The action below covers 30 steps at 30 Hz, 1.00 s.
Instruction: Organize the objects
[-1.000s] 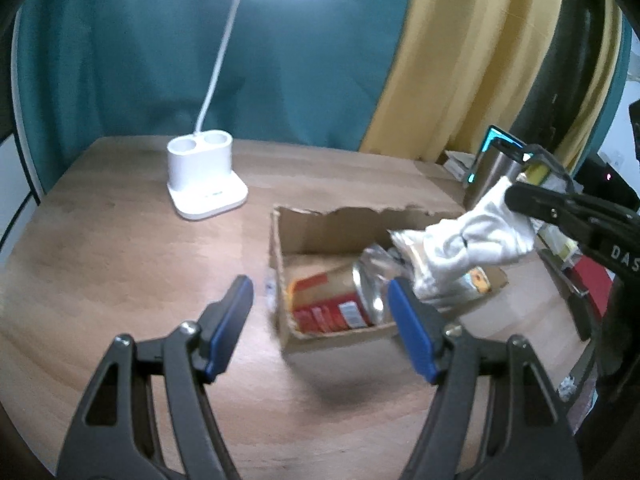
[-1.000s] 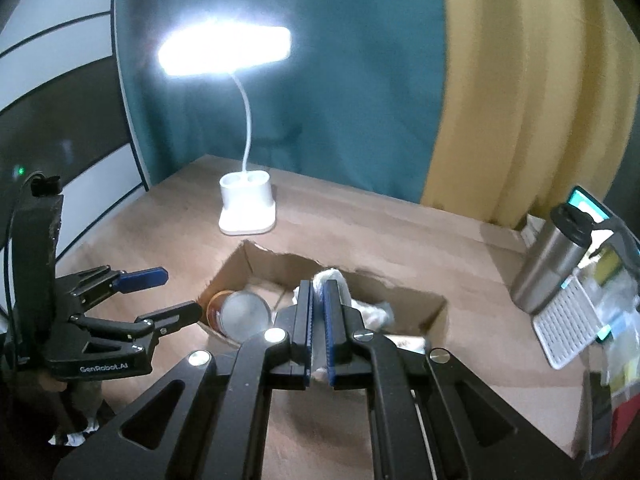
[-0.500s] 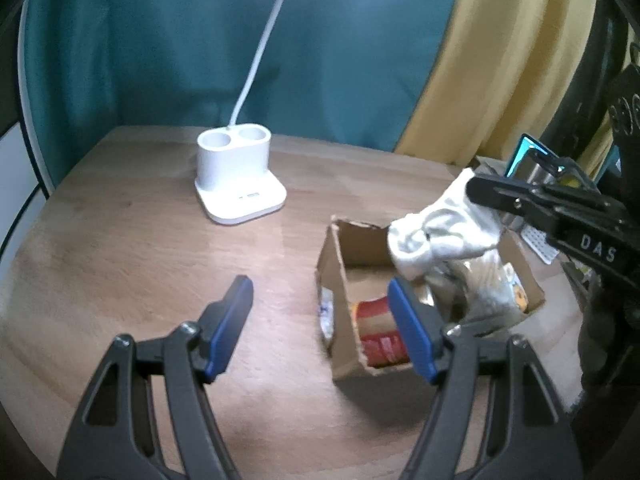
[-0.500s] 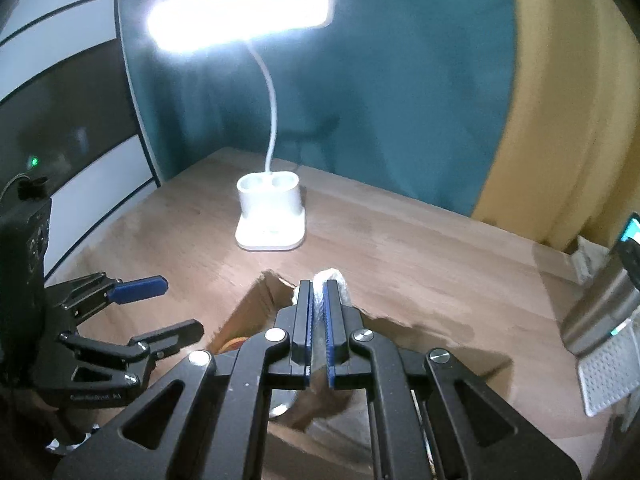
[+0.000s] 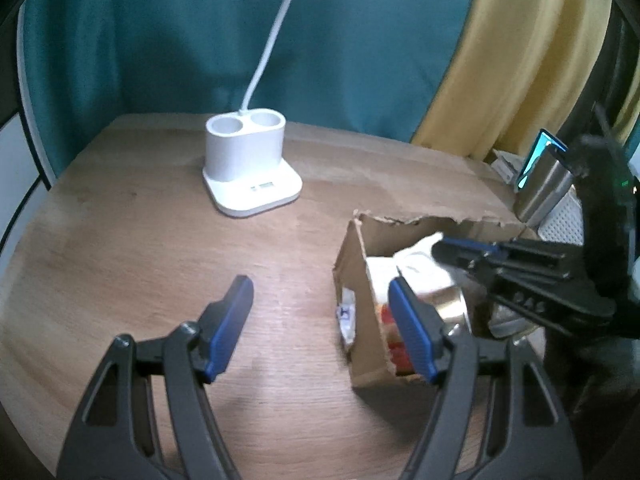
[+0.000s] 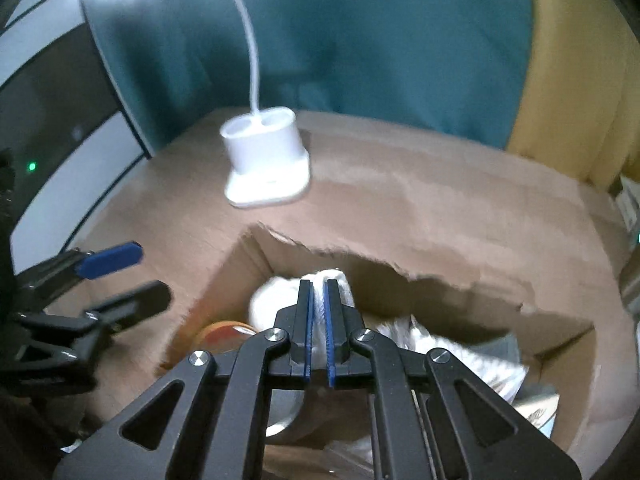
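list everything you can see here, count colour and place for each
cardboard box: one, brown, torn rim, on the table right of centre
white cloth: one, white, pinched in the right gripper over the box
can: one, red with a metal end, lying in the box
crinkly packet: one, pale, inside the box on its right side
desk lamp: one, white, two-cup base at the back of the table, lit head
metal tumbler: one, silver, far right edge of the table
table: one, light wood, under everything
curtains: teal and yellow, behind the table
left gripper: black with blue pads, open, empty, left of the box
right gripper: black with blue pads, shut on the cloth
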Available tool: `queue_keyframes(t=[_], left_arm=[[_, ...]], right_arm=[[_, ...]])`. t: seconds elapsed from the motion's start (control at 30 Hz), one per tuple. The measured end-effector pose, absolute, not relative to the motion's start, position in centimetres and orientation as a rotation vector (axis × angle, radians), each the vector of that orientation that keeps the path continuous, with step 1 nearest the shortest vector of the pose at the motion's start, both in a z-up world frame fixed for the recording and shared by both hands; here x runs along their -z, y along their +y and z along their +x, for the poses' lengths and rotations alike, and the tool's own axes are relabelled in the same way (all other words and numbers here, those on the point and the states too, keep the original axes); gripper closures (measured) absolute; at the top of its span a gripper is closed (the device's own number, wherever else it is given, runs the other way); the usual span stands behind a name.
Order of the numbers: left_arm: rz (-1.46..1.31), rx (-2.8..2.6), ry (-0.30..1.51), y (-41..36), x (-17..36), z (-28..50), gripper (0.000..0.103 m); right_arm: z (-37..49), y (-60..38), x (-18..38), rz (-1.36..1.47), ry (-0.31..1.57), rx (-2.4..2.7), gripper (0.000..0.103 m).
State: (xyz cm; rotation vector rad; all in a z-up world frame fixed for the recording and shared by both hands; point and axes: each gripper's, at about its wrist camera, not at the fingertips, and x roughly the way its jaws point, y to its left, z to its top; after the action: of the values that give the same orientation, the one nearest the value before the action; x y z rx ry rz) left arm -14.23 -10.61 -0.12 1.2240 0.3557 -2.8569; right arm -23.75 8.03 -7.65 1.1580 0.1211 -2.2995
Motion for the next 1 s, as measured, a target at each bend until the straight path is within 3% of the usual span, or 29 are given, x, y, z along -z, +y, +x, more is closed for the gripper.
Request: queue_keyframes(t=[0.27, 0.3, 0.37, 0.5, 0.8, 1.0], left_arm=[[1.223, 2.859, 0.325, -9.5, -0.3, -14.1, 0.032], [1.223, 2.861, 0.321, -9.3, -0.4, -14.0, 0.032], [1.221, 2.870, 0.308, -8.7, -0.6, -13.9, 0.032], [1.213, 2.887, 0.289, -7.4, -1.1, -13.5, 0.032], [1.203, 2.938, 0.245, -3.6, -2.2, -12.4, 0.032], [1.210, 2.962, 0.215, -1.1, -2.6, -11.6, 0.032]], right_arm=[[-24.4, 8.6, 8.6, 1.200, 0.085, 2.285, 0.094], [-24.2, 8.8, 8.4, 1.199, 0.092, 2.290, 0.090], [-23.7, 9.4, 7.9, 1.180, 0.081, 2.304, 0.070], [-22.7, 10.9, 6.8, 1.149, 0.082, 2.352, 0.055], [-19.9, 15.1, 5.5, 1.124, 0.082, 2.442, 0.053], [-18.1, 18.0, 5.2, 1.122, 0.060, 2.488, 0.046]])
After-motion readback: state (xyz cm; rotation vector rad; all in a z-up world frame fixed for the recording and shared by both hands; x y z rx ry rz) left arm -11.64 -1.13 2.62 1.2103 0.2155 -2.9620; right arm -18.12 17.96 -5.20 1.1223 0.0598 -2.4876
